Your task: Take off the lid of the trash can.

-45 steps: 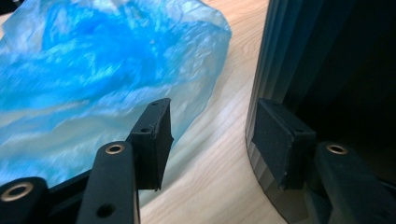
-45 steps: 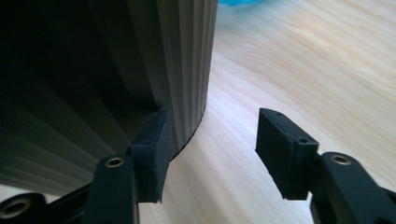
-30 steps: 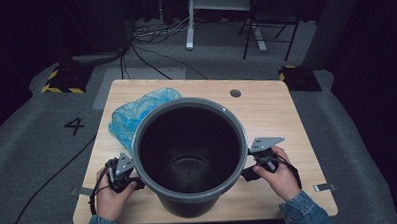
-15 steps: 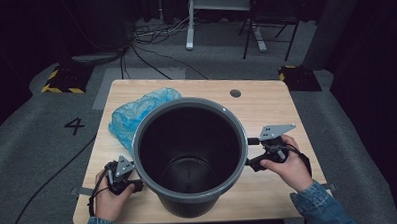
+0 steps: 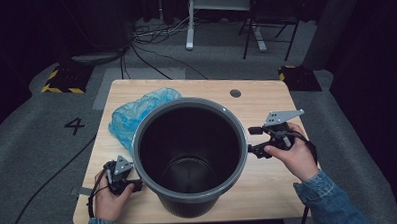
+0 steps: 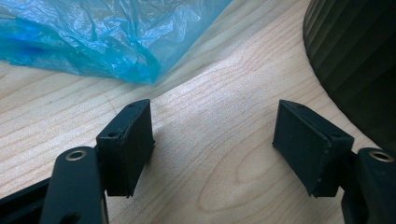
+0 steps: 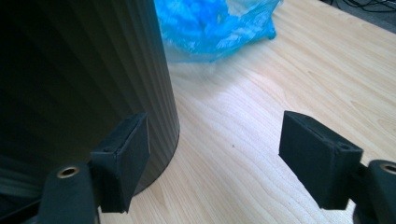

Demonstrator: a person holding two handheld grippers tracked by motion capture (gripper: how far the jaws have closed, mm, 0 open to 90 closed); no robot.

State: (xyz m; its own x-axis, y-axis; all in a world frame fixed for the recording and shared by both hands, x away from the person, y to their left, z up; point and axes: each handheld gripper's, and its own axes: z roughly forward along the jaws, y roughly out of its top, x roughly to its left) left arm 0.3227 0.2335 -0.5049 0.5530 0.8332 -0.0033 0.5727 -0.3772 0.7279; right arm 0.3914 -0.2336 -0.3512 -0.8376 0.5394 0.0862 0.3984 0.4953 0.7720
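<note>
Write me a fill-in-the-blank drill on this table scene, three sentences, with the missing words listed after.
1. The crumpled plastic bag lying on the table is ____ in colour.
2. Nothing is between the jaws of the left gripper, which stand ____.
3. The dark bucket stands upright between the left gripper and the ____ gripper.

Missing words: blue; open; right

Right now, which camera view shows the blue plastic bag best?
The high view: the blue plastic bag lies crumpled on the wooden table, behind and left of the black bucket, its near side hidden by the rim. The left gripper view shows a close, cropped part with crinkles; the right gripper view shows a corner past the bucket wall.
</note>
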